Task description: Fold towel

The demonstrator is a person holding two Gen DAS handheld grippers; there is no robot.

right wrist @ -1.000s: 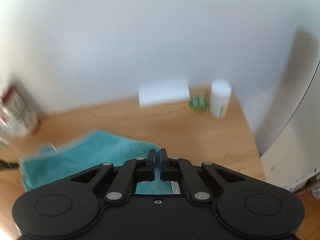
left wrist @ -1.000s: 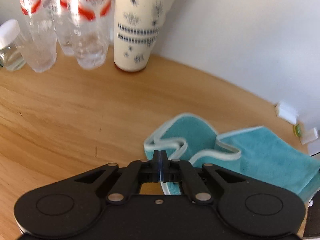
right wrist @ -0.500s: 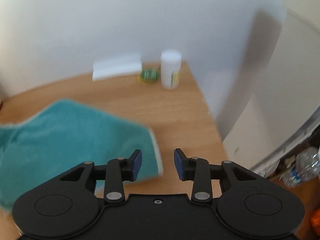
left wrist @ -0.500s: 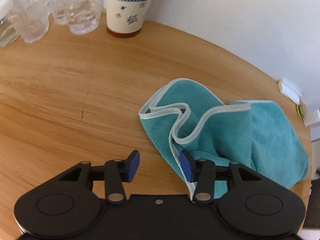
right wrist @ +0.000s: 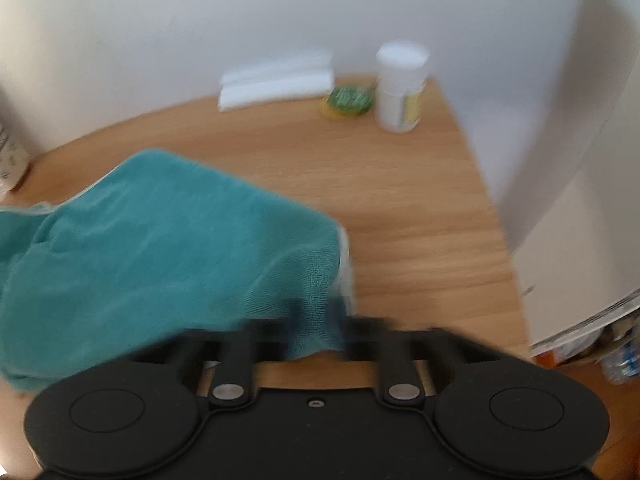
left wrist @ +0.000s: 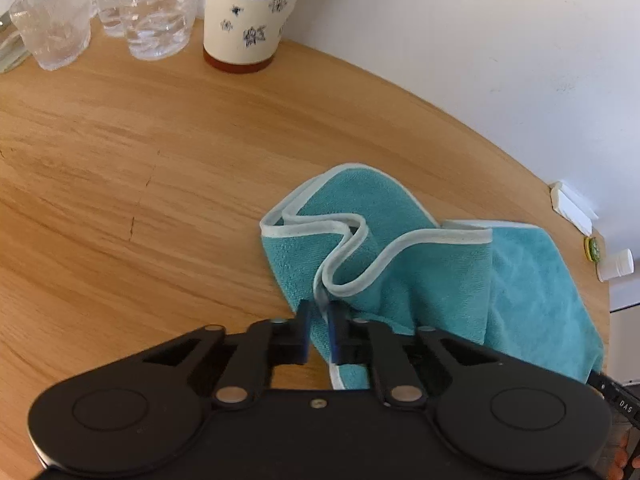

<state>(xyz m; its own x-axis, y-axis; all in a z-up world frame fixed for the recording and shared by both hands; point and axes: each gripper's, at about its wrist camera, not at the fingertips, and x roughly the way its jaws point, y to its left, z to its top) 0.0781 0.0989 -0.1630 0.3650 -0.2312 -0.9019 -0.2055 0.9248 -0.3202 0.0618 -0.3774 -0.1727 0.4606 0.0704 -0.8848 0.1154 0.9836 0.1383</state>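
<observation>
So my left gripper (left wrist: 319, 334) pinches the crumpled teal terry towel's (left wrist: 420, 280) white-trimmed edge; right gripper (right wrist: 316, 328) blurred, jaws half-closed w/ towel corner between.

Ahead of the black left gripper (left wrist: 319, 334) with blue finger pads lies a teal terry towel with pale white piping (left wrist: 404, 276) on a honey-brown wooden table with darker grain streaks (left wrist: 120, 184). Far ahead to its left stands a cream cup with navy bands, small navy flower motifs and a red-brown base (left wrist: 248, 8). Beyond the black right gripper (right wrist: 316, 320), a white bottle with a yellow-green label (right wrist: 400, 88) stands beside a green-and-yellow round object (right wrist: 346, 100).
</observation>
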